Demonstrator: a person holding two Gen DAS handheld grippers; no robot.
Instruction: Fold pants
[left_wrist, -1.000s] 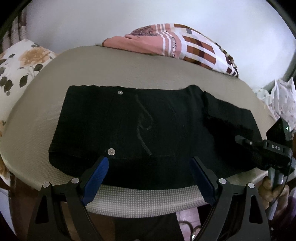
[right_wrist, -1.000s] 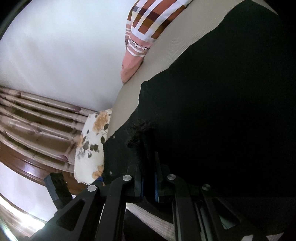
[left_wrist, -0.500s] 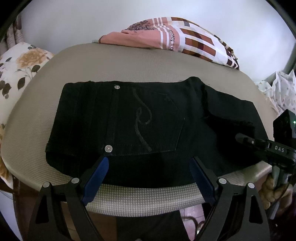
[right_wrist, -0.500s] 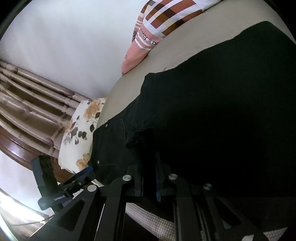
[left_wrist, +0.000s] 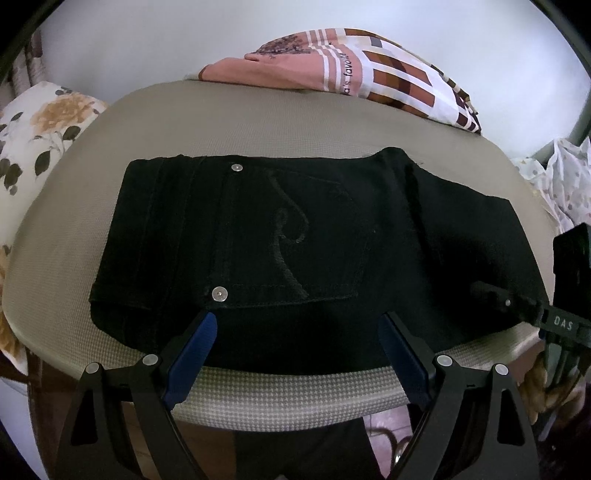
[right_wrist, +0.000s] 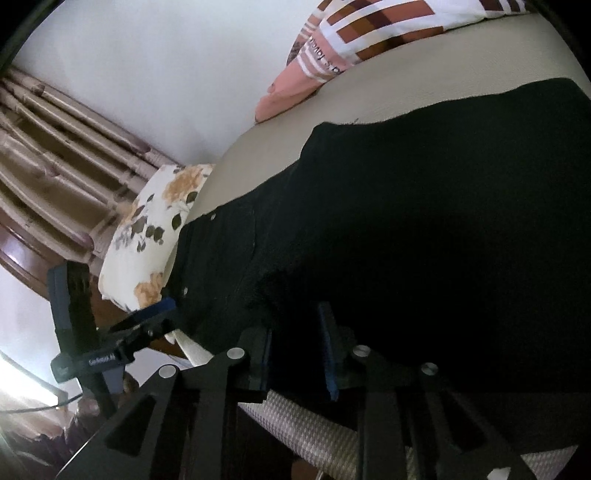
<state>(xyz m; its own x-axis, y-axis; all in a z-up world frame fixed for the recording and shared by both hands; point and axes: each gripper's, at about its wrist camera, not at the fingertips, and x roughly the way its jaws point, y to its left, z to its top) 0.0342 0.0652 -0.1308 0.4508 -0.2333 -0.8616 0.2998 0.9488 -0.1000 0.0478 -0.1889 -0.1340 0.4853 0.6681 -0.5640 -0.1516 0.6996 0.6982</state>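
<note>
Black pants (left_wrist: 295, 251) lie folded flat on a beige cushioned surface (left_wrist: 258, 118), back pocket with a stitched curl facing up. My left gripper (left_wrist: 295, 332) is open and empty at the near edge of the pants, its blue pads (left_wrist: 192, 343) spread wide. My right gripper (right_wrist: 295, 332) is open, jaws apart around the frayed hem (right_wrist: 269, 291) at the near right corner of the pants (right_wrist: 424, 229). The right gripper also shows at the right edge of the left wrist view (left_wrist: 517, 302), and the left gripper shows in the right wrist view (right_wrist: 147, 317).
A pink and brown checked cloth (left_wrist: 351, 77) lies at the far edge of the surface. A floral pillow (left_wrist: 40, 125) sits to the left, a patterned cloth (left_wrist: 561, 184) to the right. Curtains (right_wrist: 55, 155) hang beyond the pillow.
The right gripper was shut on the frayed hem and has now opened, letting it go. The left gripper has drawn back a little from the pants, still open.
</note>
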